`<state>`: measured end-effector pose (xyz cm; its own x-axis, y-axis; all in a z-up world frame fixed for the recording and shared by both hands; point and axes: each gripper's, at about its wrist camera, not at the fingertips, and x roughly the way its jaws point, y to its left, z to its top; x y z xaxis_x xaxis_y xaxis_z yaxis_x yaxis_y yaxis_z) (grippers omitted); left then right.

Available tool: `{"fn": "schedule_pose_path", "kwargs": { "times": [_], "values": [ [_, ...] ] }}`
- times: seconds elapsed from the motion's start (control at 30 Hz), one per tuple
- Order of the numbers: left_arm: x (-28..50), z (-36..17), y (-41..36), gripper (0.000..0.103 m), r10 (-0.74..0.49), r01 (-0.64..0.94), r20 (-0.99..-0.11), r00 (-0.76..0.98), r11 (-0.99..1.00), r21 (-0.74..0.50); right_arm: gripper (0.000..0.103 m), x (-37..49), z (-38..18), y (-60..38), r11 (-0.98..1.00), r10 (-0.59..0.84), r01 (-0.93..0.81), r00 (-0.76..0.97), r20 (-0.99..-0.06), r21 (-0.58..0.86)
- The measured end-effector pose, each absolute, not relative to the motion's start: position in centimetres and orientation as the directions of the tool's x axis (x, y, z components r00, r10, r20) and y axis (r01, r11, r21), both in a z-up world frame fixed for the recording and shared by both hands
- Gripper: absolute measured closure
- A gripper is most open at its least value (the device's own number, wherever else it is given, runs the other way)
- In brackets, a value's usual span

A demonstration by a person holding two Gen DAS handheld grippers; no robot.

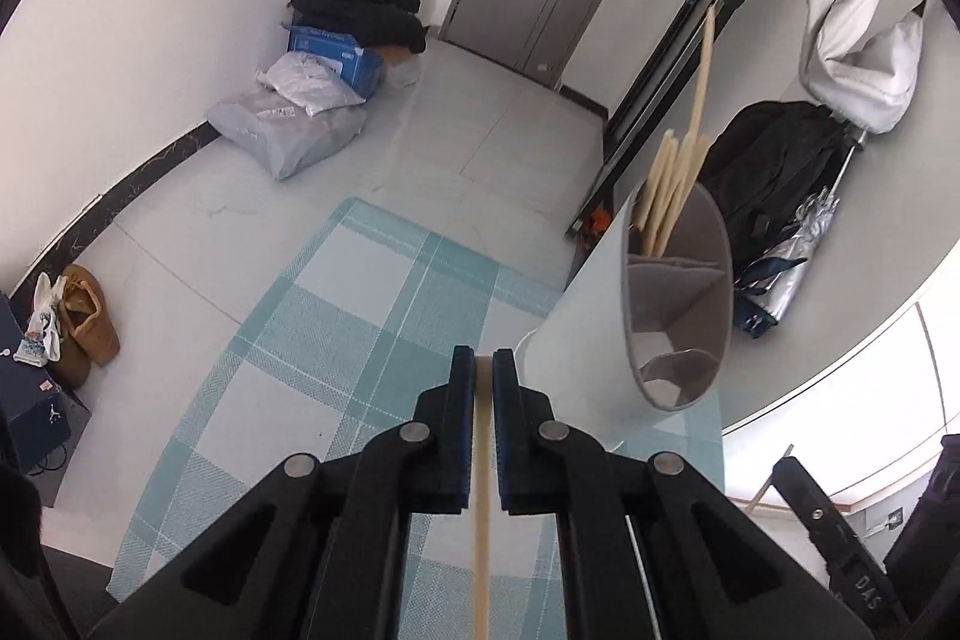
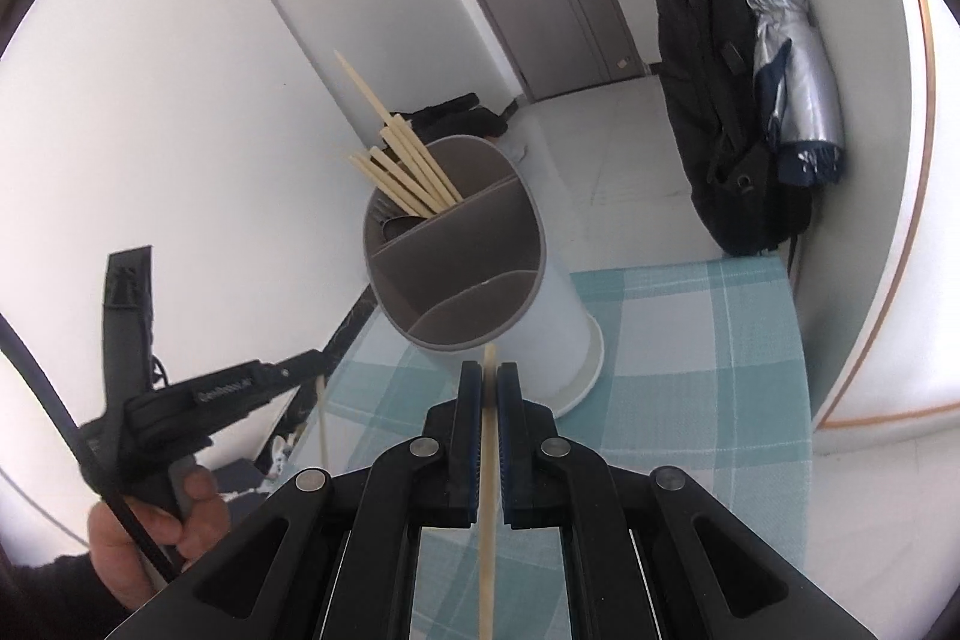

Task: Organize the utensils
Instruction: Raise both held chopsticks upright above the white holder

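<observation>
A white utensil holder with grey dividers stands on the checked teal placemat; it also shows in the right wrist view. Several pale chopsticks stand in its far compartment, seen too in the right wrist view. My left gripper is shut on one chopstick, left of the holder. My right gripper is shut on another chopstick, just in front of the holder's rim. A metal utensil lies in another compartment.
The placemat lies on a glass table. The left gripper's body and the hand holding it show at left in the right wrist view. Bags and shoes lie on the floor. A black coat and a folded umbrella hang at right.
</observation>
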<state>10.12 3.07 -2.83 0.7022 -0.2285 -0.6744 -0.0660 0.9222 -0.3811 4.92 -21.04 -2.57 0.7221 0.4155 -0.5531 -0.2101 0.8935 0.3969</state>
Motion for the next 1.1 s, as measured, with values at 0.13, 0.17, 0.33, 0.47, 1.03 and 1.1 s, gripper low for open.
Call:
{"fn": "schedule_pose_path", "kwargs": {
  "times": [0.13, 0.17, 0.33, 0.47, 1.03, 1.1],
  "values": [
    [8.5, -0.4, 2.3, 0.100, -0.218, -0.004, -0.601, 0.769, 0.939, -0.345, 0.099, 4.1, -2.1, -20.6, 0.905, 0.391, -0.201, 0.741, -0.546, 0.375],
    [8.7, 0.0, 2.7, 0.100, -0.213, 0.002, -0.589, 0.779, 0.942, -0.337, 0.099, 3.9, -2.0, -20.5, 0.908, 0.386, -0.202, 0.744, -0.546, 0.366],
    [8.6, 2.6, 2.9, 0.100, -0.209, 0.035, -0.523, 0.826, 0.946, -0.323, 0.099, 3.1, -1.2, -20.2, 0.917, 0.369, -0.207, 0.766, -0.526, 0.342],
    [8.6, 4.8, 2.4, 0.100, -0.199, 0.049, -0.468, 0.861, 0.948, -0.314, 0.099, 2.7, -0.5, -20.6, 0.914, 0.365, -0.199, 0.781, -0.507, 0.352],
    [15.2, 12.5, 0.4, 0.100, -0.148, 0.082, -0.170, 0.974, 0.935, -0.345, 0.099, 8.2, 12.3, -23.1, 0.928, 0.350, -0.278, 0.877, -0.329, 0.247],
    [16.3, 12.5, 0.0, 0.100, -0.136, 0.080, -0.154, 0.979, 0.942, -0.326, 0.099, 10.2, 13.7, -22.9, 0.926, 0.357, -0.291, 0.881, -0.311, 0.239]
  ]
}}
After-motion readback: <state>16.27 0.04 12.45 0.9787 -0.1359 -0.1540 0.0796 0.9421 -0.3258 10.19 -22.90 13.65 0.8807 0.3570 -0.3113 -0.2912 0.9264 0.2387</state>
